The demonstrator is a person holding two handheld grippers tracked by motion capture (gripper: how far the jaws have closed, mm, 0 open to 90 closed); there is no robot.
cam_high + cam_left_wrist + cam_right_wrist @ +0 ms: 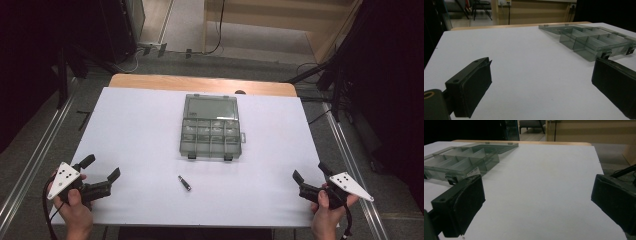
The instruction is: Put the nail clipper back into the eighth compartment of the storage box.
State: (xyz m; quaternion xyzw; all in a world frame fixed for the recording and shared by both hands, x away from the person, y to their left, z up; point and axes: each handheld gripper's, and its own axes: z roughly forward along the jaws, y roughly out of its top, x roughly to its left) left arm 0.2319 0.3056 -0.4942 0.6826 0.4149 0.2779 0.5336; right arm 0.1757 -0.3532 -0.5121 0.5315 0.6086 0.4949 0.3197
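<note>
Both tools are hovering with jaws spread: the left tool (102, 169) and right tool (311, 172) flanking a small black cylinder (184, 183) lying just before the open compartment box (210, 128) mid-desk (135, 130).

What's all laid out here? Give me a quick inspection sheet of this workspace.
Surface: white table, wooden strip at the far edge.
Job's things: clear compartment box, lid open and lying flat; small dark stick lying in front of it.
Clutter: nothing seen.
Grippers: left hand-held gripper and right hand-held gripper, both open, holding nothing, near the front corners.
Cables: one trails from each gripper; others on the floor behind.
Surroundings: dark stands, floor rails.
</note>
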